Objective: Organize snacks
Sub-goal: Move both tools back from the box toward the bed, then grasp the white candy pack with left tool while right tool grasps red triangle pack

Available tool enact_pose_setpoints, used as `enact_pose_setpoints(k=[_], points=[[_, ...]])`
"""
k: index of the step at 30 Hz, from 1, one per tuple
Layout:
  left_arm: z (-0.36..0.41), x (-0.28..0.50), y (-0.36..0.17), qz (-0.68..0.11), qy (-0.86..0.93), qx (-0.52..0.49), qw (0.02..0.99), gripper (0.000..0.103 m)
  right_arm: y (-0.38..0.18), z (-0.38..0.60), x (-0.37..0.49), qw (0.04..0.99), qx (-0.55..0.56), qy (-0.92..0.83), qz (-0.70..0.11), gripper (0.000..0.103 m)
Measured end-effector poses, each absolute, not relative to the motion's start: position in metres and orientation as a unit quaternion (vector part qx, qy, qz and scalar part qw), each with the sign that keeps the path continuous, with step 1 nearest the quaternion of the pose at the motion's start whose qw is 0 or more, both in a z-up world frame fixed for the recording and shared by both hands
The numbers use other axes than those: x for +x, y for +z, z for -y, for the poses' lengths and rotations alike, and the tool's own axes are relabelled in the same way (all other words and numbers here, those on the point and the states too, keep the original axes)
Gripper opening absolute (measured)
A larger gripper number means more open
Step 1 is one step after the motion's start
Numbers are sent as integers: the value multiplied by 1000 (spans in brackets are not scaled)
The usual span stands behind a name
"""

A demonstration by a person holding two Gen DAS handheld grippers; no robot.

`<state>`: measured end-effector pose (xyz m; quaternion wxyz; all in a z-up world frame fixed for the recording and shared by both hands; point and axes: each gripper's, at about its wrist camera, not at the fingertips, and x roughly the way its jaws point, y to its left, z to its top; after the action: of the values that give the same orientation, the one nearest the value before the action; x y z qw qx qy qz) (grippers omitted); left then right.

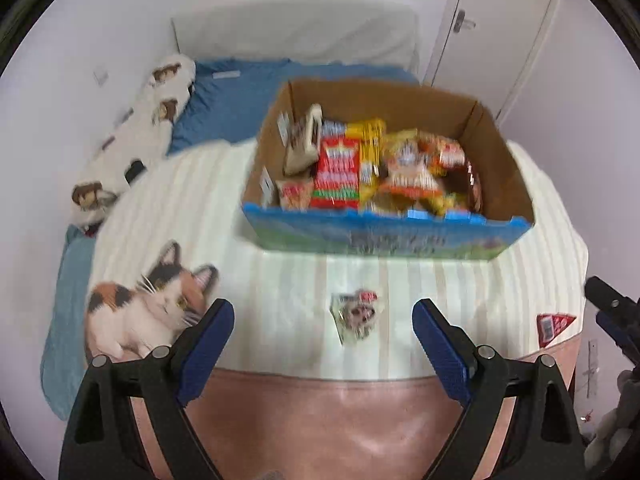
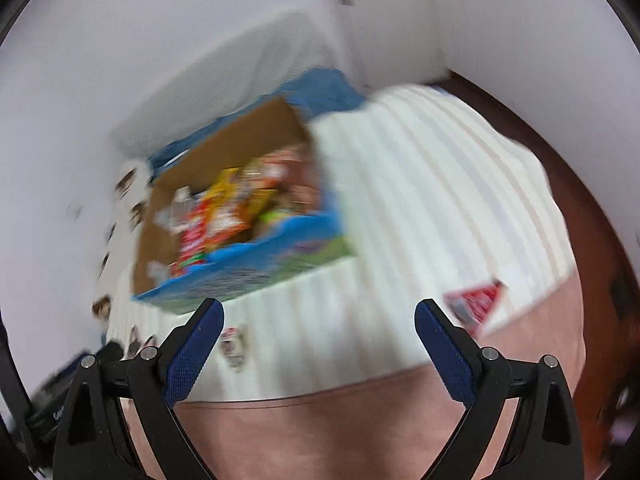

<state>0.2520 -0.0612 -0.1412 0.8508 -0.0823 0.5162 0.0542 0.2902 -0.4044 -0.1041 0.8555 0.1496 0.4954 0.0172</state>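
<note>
A cardboard box (image 1: 504,156) with a blue printed front stands on the bed, filled with several colourful snack packs (image 1: 336,172). A small clear snack packet (image 1: 356,316) lies on the cream striped blanket in front of the box, between the fingers of my left gripper (image 1: 323,312), which hangs open above it and holds nothing. A red snack packet (image 1: 554,326) lies at the blanket's right edge. In the blurred right wrist view, my right gripper (image 2: 319,314) is open and empty, with the box (image 2: 256,268) to the upper left, the red packet (image 2: 478,300) to its right and the small packet (image 2: 234,346) by its left finger.
A cat-shaped cushion (image 1: 148,304) lies at the left of the blanket (image 1: 192,208). A long cat-print pillow (image 1: 136,136) and blue bedding (image 1: 236,96) lie behind. A pink sheet (image 1: 320,420) covers the near bed edge. A white door (image 1: 492,28) stands at the back right. The right gripper's tip (image 1: 612,308) shows at the right edge.
</note>
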Motion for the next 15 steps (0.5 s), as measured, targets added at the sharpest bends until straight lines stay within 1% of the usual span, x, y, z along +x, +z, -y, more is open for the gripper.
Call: enact_pose_setpoints(k=[6, 7, 9, 10, 13, 15], points=[[81, 267, -187, -564, 52, -87, 819, 92, -158, 500, 289, 814, 248, -74, -521, 98], [83, 270, -193, -572, 50, -90, 814, 92, -166, 511, 291, 806, 261, -83, -524, 97], [89, 274, -203, -582, 51, -87, 807, 92, -183, 528, 294, 791, 282, -94, -534, 83], [92, 278, -208, -586, 50, -84, 804, 92, -192, 536, 297, 783, 296, -93, -539, 74], [98, 286, -221, -599, 47, -80, 796, 91, -214, 546, 304, 764, 321, -92, -552, 72], [99, 291, -229, -610, 47, -86, 786, 91, -230, 551, 309, 752, 336, -94, -559, 65]])
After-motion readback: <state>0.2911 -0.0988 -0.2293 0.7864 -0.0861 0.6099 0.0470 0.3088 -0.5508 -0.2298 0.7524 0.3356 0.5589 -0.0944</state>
